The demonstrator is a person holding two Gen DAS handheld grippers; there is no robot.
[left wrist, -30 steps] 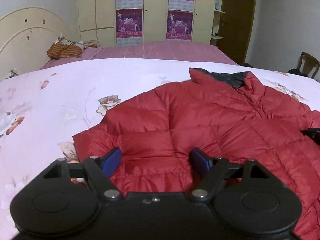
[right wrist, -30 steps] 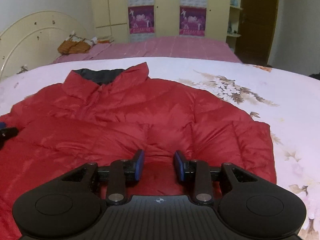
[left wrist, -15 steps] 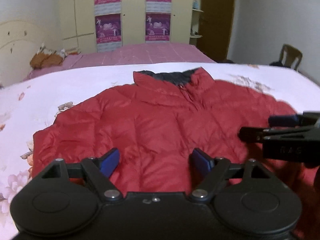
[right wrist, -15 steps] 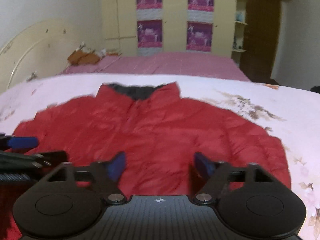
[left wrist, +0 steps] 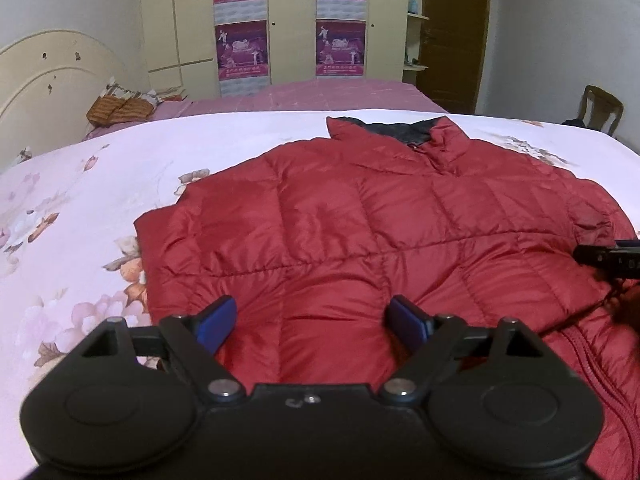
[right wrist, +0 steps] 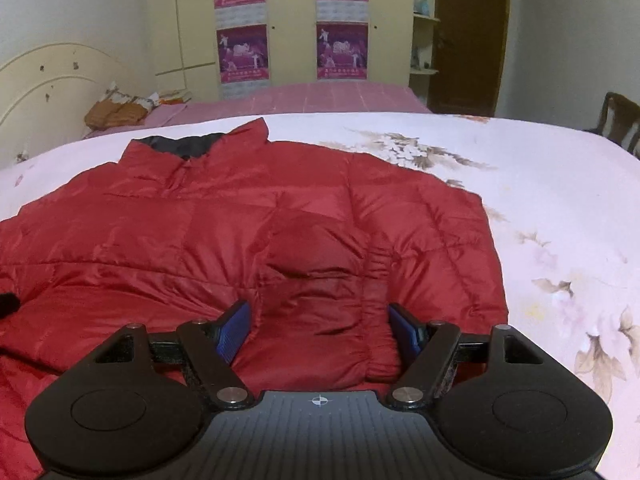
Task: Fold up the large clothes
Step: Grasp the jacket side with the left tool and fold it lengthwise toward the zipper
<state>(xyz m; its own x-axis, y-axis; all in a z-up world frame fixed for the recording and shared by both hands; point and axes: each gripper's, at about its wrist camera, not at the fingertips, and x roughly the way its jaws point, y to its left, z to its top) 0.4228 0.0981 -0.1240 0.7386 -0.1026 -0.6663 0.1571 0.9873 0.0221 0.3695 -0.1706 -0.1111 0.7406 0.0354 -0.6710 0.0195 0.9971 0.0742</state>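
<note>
A red quilted puffer jacket (left wrist: 380, 220) lies flat on the floral bedspread (left wrist: 80, 208), its dark-lined collar (left wrist: 396, 130) at the far end. My left gripper (left wrist: 312, 312) hovers over the jacket's near left part. Its jaws are opening and only flat fabric lies below them. My right gripper (right wrist: 318, 316) stands open over a sleeve cuff (right wrist: 372, 320) with an elastic edge, folded onto the jacket (right wrist: 160, 240) body. Its pads do not press on the cuff. The right gripper's tip (left wrist: 608, 258) shows at the right edge of the left wrist view.
Behind the floral bedspread (right wrist: 560, 200) lies a pink-covered bed (left wrist: 304, 94) with folded orange cloths (left wrist: 118, 108). A cream headboard (left wrist: 52, 76) stands at the left, a wardrobe with purple posters (left wrist: 242, 50) at the back, and a wooden chair (left wrist: 602, 108) at the right.
The right gripper's jaws have spread from narrow to wide over the sleeve cuff. Both views have shifted sideways across the jacket. The left jaws stand slightly wider.
</note>
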